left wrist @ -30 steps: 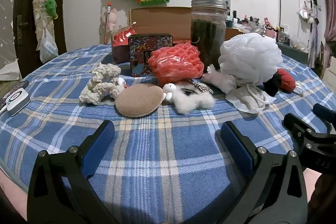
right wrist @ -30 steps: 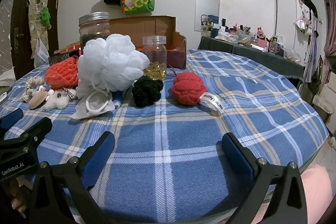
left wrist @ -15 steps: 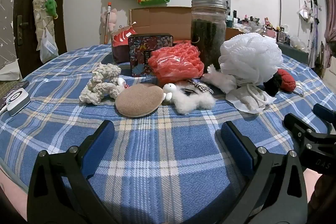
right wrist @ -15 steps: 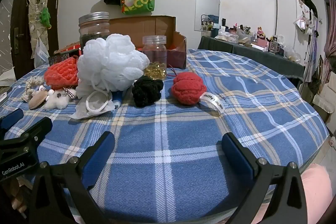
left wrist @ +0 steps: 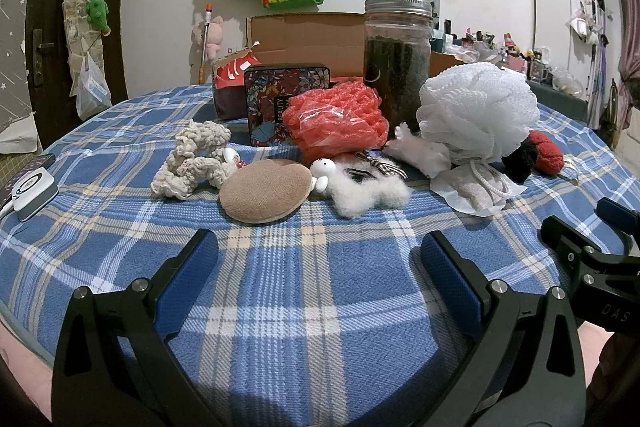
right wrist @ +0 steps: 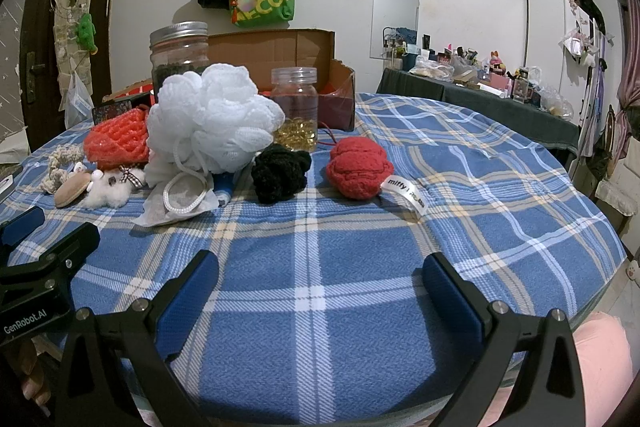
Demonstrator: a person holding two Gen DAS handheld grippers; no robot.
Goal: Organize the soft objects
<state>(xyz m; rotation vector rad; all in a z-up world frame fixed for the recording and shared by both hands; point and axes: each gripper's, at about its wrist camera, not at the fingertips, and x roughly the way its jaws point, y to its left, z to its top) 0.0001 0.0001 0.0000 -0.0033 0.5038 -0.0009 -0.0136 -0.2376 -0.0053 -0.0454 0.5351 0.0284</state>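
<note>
The soft objects lie in a loose row across the middle of the blue plaid tablecloth (left wrist: 304, 291), with the white mesh bath pouf (left wrist: 478, 109) taken as the landmark. Left of the pouf sits the red foam netting (left wrist: 336, 123), touching the tall dark-filled jar (left wrist: 398, 63) behind it. In front of the netting lie a white fluffy toy (left wrist: 368, 189) and a tan round pad (left wrist: 266, 193), touching each other; further left is a beige knitted scrunchie (left wrist: 192, 159). Right of the pouf, a black knitted scrunchie (right wrist: 280, 173) and a red knitted one (right wrist: 358, 167) lie near each other but apart. Behind them stands a small clear jar (right wrist: 296, 109) before an open cardboard box (right wrist: 280, 47). The left gripper (left wrist: 318, 267) and right gripper (right wrist: 320, 285) both hover over bare cloth nearest the cameras, well apart from the row, jaws spread wide and holding nothing.
</note>
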